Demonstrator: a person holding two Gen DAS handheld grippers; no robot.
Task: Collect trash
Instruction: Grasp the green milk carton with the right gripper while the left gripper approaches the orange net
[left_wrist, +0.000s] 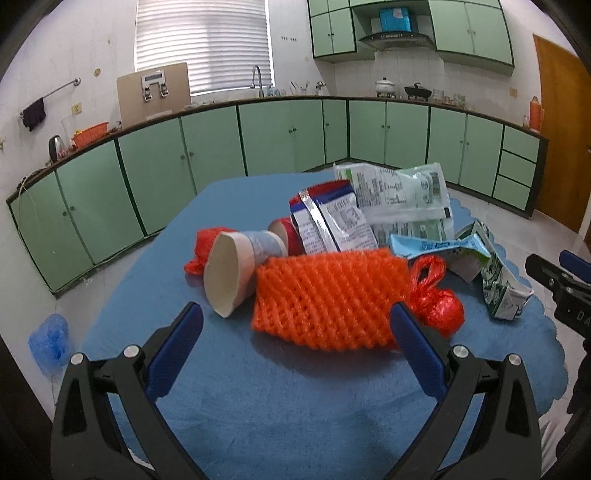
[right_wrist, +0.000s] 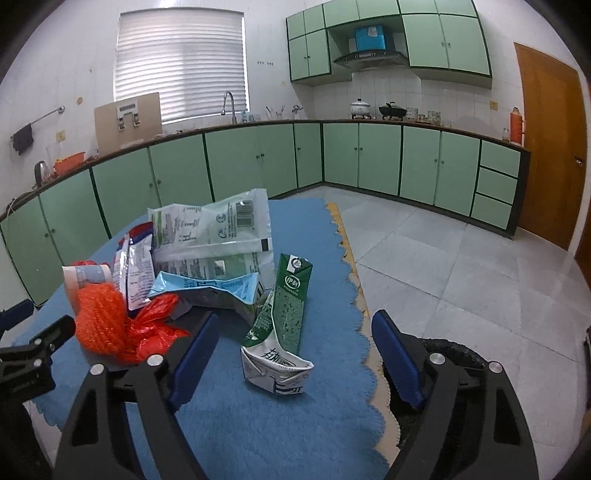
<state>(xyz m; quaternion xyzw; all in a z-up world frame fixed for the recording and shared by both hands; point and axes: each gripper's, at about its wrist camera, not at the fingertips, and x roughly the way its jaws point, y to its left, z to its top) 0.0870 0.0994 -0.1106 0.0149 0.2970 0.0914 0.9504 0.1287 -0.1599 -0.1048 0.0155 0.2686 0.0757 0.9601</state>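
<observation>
The trash lies heaped on a blue cloth (left_wrist: 229, 369), with an orange foam net (left_wrist: 325, 295) at the heap's near edge. A crushed green milk carton (right_wrist: 288, 317) lies just right of the net. The left gripper (left_wrist: 295, 325) is spread wide before the net, and the right gripper (right_wrist: 291, 354) is spread around the carton; neither pinches anything.

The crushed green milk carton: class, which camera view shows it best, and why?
The right wrist view. There the crushed green milk carton lies whole and central on the blue mat, ahead of the open fingers. The left wrist view shows it only at the right edge, distorted and partly behind other wrappers.
</observation>
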